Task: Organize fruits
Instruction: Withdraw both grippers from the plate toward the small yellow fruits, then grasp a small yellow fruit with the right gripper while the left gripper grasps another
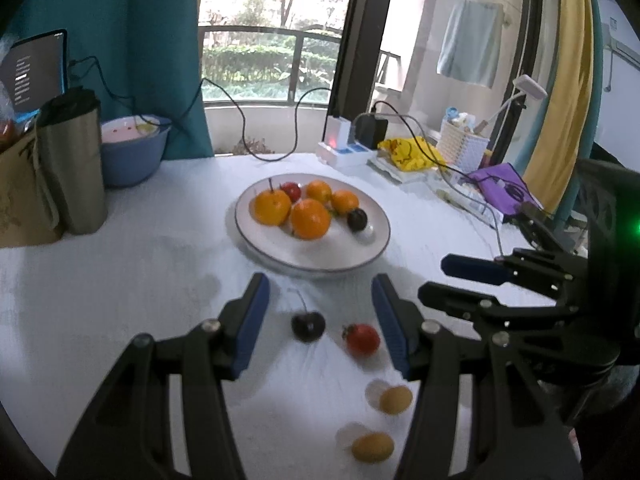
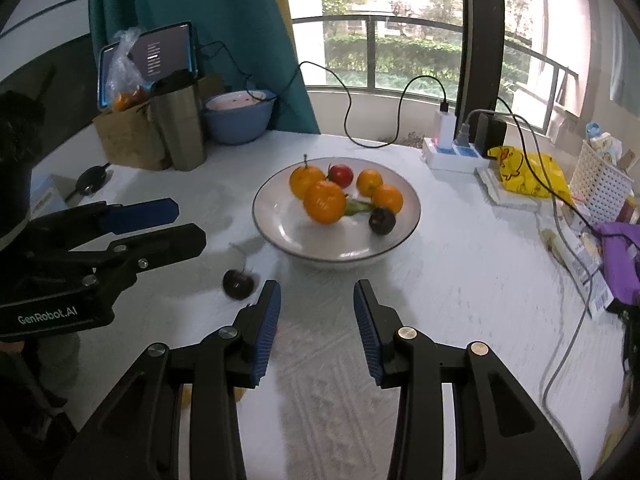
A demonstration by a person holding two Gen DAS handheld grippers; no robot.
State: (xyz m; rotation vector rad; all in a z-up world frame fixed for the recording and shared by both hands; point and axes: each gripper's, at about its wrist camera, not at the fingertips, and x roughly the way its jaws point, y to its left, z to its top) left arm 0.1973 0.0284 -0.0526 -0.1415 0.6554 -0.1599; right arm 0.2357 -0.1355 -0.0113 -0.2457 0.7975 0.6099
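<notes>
The white plate [image 1: 256,240] sat on the tabletop [image 1: 120,300] just ahead of both tools, carrying four oranges [image 1: 310,218], a red tomato [image 1: 291,190] and a dark cherry [image 1: 357,219]. Loose fruit lay nearer: in the left wrist view a dark cherry with a stem [image 1: 307,326] and a small red tomato [image 1: 362,339] rested on the tabletop between the fingers of the left tool [image 1: 320,300], touching neither pad, while two small yellow-orange fruits [image 1: 395,399] lay further back, close to its right finger. The left tool's jaws stood apart and held nothing. The right tool [image 2: 316,308] also stood with its jaws apart and empty, only bare tabletop between them; the loose cherry lay just to the left of its left finger. Each tool showed at the edge of the other's view, side by side. Behind the plate stood a steel tumbler [image 2: 178,128], a blue bowl [image 2: 238,118] and a tablet [image 2: 160,60] to the left, a power strip [image 2: 448,152], a yellow bag [image 2: 528,176] and a white basket [image 2: 600,192] to the right
</notes>
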